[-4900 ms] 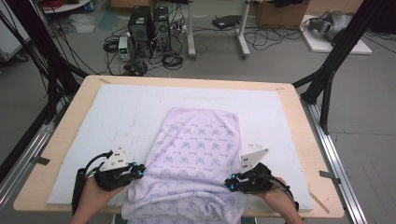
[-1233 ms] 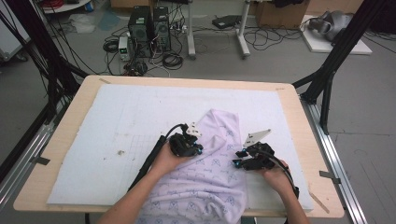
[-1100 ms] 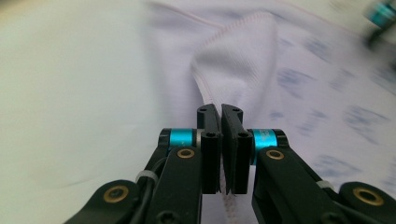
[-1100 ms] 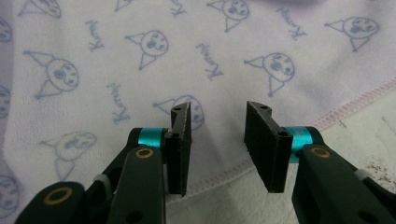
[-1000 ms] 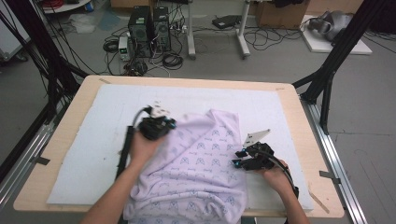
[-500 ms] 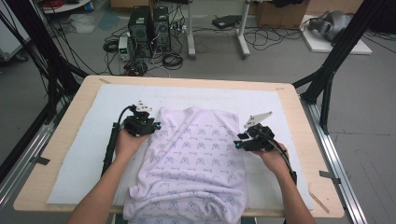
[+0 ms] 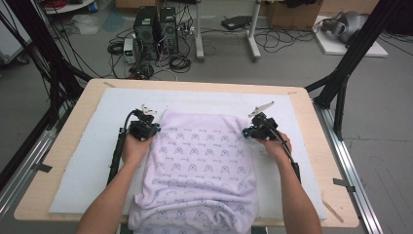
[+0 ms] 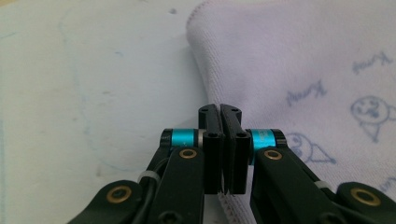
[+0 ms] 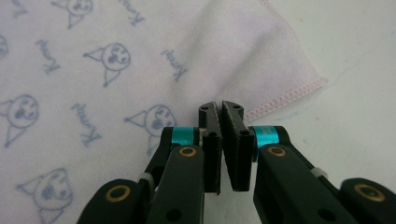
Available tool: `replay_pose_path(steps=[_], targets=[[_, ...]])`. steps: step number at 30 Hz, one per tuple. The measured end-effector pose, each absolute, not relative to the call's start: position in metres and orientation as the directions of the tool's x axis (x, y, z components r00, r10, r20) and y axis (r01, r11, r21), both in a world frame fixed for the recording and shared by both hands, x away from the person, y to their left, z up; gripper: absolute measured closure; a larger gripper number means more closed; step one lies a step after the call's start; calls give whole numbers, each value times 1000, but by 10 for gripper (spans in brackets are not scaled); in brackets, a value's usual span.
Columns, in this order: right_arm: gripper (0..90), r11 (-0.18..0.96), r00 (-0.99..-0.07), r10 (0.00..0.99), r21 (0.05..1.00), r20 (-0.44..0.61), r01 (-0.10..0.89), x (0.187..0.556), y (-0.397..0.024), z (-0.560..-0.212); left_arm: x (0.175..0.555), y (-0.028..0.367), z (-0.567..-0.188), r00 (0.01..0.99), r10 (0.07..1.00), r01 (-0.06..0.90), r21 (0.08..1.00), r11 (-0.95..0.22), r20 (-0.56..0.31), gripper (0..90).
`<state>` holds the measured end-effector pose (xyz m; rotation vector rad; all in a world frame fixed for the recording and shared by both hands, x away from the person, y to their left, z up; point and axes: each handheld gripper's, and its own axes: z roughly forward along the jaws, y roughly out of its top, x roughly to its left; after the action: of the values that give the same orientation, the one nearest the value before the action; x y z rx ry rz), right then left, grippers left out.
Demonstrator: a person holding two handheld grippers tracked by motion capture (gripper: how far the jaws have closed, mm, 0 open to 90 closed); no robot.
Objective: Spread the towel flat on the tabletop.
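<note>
**Pale lilac printed towel, pinched at both far corners**

Towel (image 7: 199,165) lies spread on the white padded mat (image 7: 87,146), its near end hanging over the table's edge; we judge it soft, light, limp, best held by hemmed corners; our left gripper (image 8: 222,140) and right gripper (image 9: 223,140) have just closed, each clamped on an edge; wooden table (image 7: 63,141), cables and computers on the grey floor beyond.

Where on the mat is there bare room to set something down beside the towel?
Bare white mat lies left of the towel, out to the table's wooden rim, and in a strip beyond its far edge. Right of the towel the strip is narrower. It is crowded at the far corners, where the left gripper and right gripper sit.
</note>
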<state>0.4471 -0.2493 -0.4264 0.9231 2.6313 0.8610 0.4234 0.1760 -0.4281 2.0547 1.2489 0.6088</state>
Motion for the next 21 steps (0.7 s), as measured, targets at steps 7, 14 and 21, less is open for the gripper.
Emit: replay_pose_path(steps=[7, 14, 21], targets=[[874, 618, -728, 675, 633, -121, 467, 468, -245, -365, 448, 178, -377, 405, 909, 514, 799, -313, 96, 874], [686, 554, -666, 725, 725, -177, 410, 483, -245, -313, 464, 195, -350, 324, 942, 501, 830, -246, 83, 607], [590, 598, -732, 675, 650, -93, 469, 463, -237, -361, 433, 217, -395, 387, 922, 583, 772, -254, 11, 534]])
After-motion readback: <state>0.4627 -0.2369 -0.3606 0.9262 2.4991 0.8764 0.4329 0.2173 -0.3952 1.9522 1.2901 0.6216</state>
